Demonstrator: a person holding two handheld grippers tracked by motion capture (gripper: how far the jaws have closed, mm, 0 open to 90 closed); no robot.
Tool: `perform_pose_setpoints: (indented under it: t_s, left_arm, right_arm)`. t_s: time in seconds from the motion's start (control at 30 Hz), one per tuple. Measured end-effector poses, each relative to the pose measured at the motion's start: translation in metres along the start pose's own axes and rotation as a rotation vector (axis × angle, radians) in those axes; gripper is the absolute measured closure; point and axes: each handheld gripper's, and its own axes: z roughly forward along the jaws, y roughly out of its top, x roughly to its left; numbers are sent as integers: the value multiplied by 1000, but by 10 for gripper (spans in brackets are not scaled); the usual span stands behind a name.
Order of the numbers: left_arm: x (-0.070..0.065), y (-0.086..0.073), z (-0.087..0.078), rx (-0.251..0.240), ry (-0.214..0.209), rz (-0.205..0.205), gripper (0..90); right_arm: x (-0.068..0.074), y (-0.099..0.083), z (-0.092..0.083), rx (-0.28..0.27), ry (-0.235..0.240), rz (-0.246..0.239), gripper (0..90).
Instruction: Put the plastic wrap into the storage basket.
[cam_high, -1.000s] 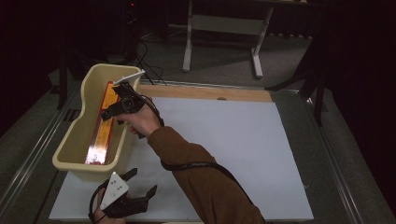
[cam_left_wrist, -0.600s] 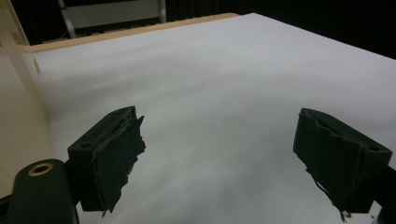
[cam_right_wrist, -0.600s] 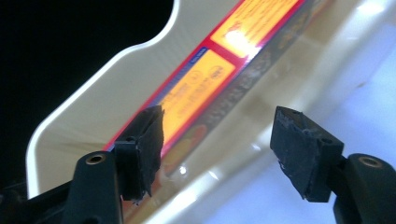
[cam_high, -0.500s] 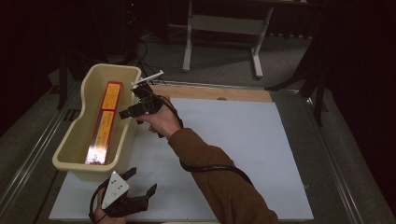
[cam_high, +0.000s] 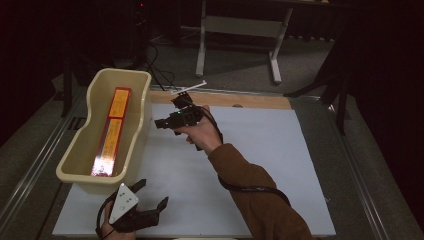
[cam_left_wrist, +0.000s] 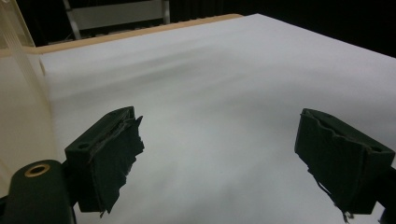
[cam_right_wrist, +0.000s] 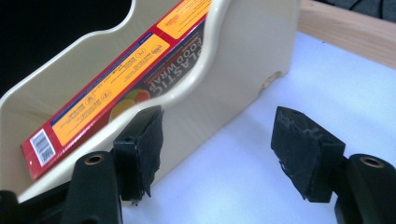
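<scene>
Toward the left edge of the white sheet (cam_high: 260, 165) stands a cream tub (cam_high: 80, 165), its long side running from the near left toward the far left corner, and a long box (cam_high: 111, 132) of plastic food wrap (red border, yellow panels) lies flat along its floor. In the right gripper view the same box (cam_right_wrist: 112, 88) shows over the tub's scooped rim (cam_right_wrist: 243, 60), lying inside the tub with no jaw touching it. Just in front of the tub's near end, close to the sheet's near left corner, the left gripper (cam_high: 150, 200) rests low in the person's hand with its grey plate on top; its jaws stand wide apart with only bare sheet between them, as the left gripper view (cam_left_wrist: 219, 158) shows, so it is released and empty. Further right, past the tub's right wall and toward the far edge of the sheet, the right gripper (cam_high: 159, 123) is held above the sheet in the right hand (cam_high: 200, 132), the brown sleeve (cam_high: 260, 200) reaching in from the near edge; it points left at the tub but is clear of it. Its jaws have just been opening and stand apart in its own view (cam_right_wrist: 217, 149), with nothing between them but the white sheet and the tub's outer wall beyond. A strip of bare wood (cam_high: 250, 100) borders the sheet's far edge.
</scene>
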Motion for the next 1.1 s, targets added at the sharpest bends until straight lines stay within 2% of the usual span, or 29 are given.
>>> perform_pose_setpoints:
  t_s: [0.3,0.57,0.73,1.1]
  left_arm:
    - [1,0,0,-1,-1,-4,137]
    - [0,0,1,4,-5,4,138]
    - [-1,0,2,9,-6,8,138]
    - [-2,0,3,10,0,10,138]
  right_arm:
    - [-20,-22,-31,-61,-25,-14,333]
    - [-30,-58,-55,-95,-54,-37,321]
    - [-38,-80,-71,-127,-101,-71,300]
    - [-54,-127,-107,-174,-170,-89,278]
